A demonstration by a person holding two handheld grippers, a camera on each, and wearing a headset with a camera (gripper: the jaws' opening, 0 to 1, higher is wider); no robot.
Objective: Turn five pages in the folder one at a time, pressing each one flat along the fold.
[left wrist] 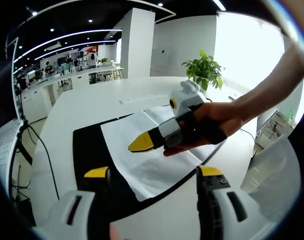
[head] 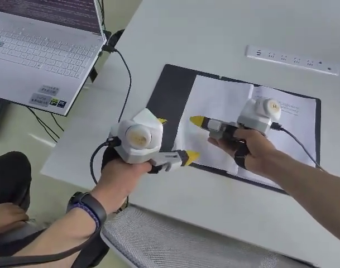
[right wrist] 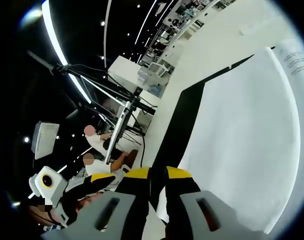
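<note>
The left gripper's fingers stand wide apart with nothing between them; in the left gripper view one yellow tip sits over the folder's black inner cover and the other over the bare bench just off the folder's near edge. In the head view this left gripper is held at the folder's near left corner by the left hand

The right gripper's fingers are drawn together with only a thin dark slit between the tips, and no paper shows in it. Its single yellow point lies over the left part of the folder's white page, aimed toward the black cover; whether it touches the sheet I cannot tell. The right hand grips it from the folder's near side

The folder lies open and flat on the white bench, black cover bare on its left, printed pages spread to its right

Beyond the folder's far edge a white power strip lies on the bench. Left of the folder stands an open laptop, and a black cable runs between the two
</note>
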